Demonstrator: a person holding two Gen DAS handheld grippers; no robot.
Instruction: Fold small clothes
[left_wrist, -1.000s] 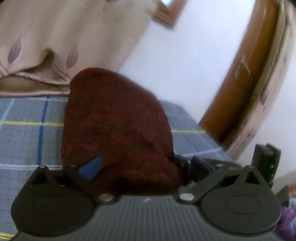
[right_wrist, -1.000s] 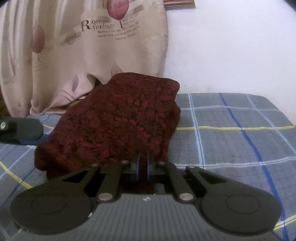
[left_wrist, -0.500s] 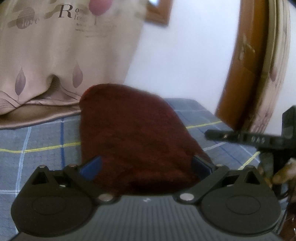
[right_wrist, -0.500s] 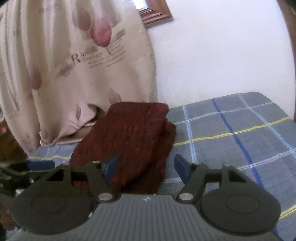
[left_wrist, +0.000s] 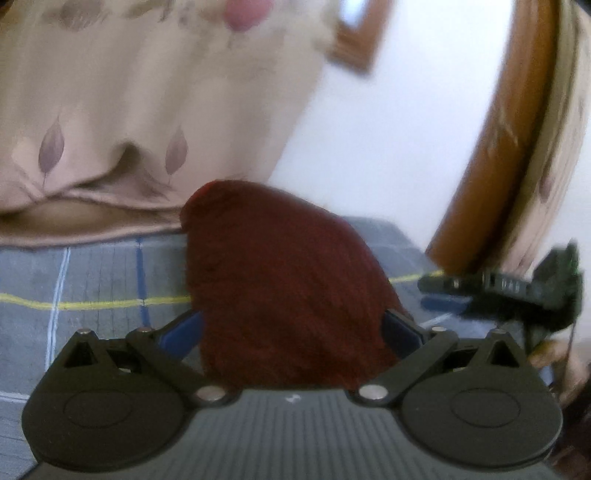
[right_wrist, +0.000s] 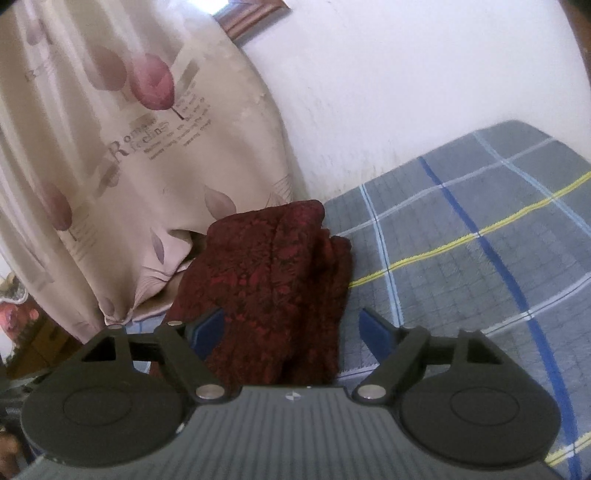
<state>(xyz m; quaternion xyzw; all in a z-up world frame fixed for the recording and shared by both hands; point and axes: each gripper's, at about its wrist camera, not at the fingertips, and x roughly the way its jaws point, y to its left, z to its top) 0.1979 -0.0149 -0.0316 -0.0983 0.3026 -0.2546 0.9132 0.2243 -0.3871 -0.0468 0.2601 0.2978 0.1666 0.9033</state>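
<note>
On the checked bed (right_wrist: 480, 236), against the curtain (right_wrist: 110, 147), the dark red garment (right_wrist: 273, 280) now lies as a folded bundle. The right gripper (right_wrist: 295, 332), a second ago clamped on it, is opening its jaws and gripping nothing. The left gripper (left_wrist: 291, 332) stays wide open astride the cloth, so this fold looks finished.

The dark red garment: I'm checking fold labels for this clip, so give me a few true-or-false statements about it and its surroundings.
1. The dark red garment lies folded on a grey plaid bedsheet. True.
2. The right gripper is clamped shut on it. False: its jaws are opening, pads clear of the cloth.
3. A beige leaf-print curtain hangs behind the garment. True.
4. The sheet's stripes are all red. False: they are blue, white and yellow.
5. The left gripper stands open, garment between its fingers. True.
</note>
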